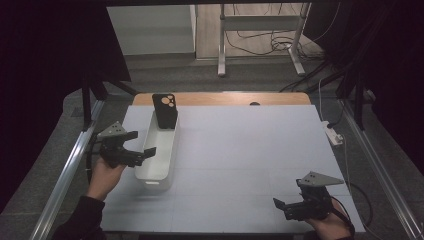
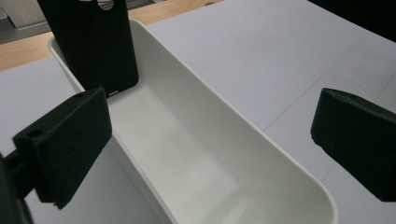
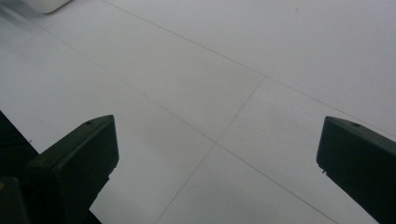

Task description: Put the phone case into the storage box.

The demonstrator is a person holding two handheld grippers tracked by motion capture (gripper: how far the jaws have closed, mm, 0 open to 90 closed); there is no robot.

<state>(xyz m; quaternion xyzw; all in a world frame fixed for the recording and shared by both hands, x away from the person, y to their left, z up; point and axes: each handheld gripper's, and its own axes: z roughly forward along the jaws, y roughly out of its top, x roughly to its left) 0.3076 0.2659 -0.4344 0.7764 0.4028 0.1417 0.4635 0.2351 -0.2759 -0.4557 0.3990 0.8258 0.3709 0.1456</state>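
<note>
Over on the left, the left tool [image 1: 138, 144] hangs just beside the left wall of the white bin [image 1: 170, 165], jaws spread wide and gripping nothing, one jaw tip reaching over the bin's rim. The person's left hand [image 1: 102, 177] wraps it from below, dark sleeve trailing to the bottom edge, the grey three-cornered plate [image 1: 113, 131] riding on top. From the left gripper view, the two black jaws straddle the white bin [image 2: 261, 154]: one jaw hangs over the outer left wall, the other sits out over the desk [image 2: 280, 56] on the far side, and the bin's pale floor runs bare between them.

Now the bin itself: long, narrow, rounded at the corners, lying lengthwise away from the person on the left part of the desk [image 1: 250, 150]. At its far end stands the black phone case [image 1: 164, 110], upright and leaning against the end wall, camera cutouts at the top. In the left gripper view the phone case [image 2: 93, 42] rises at the far end, its bottom edge down inside the bin.

Swinging right, a wide stretch of pale desk, well apart from the bin. At the near right corner the right tool [image 1: 282, 207] rests low, jaws parted and holding nothing, pointing leftward. In the right gripper view the jaws stand far apart over the desk [image 3: 224, 93].
</note>
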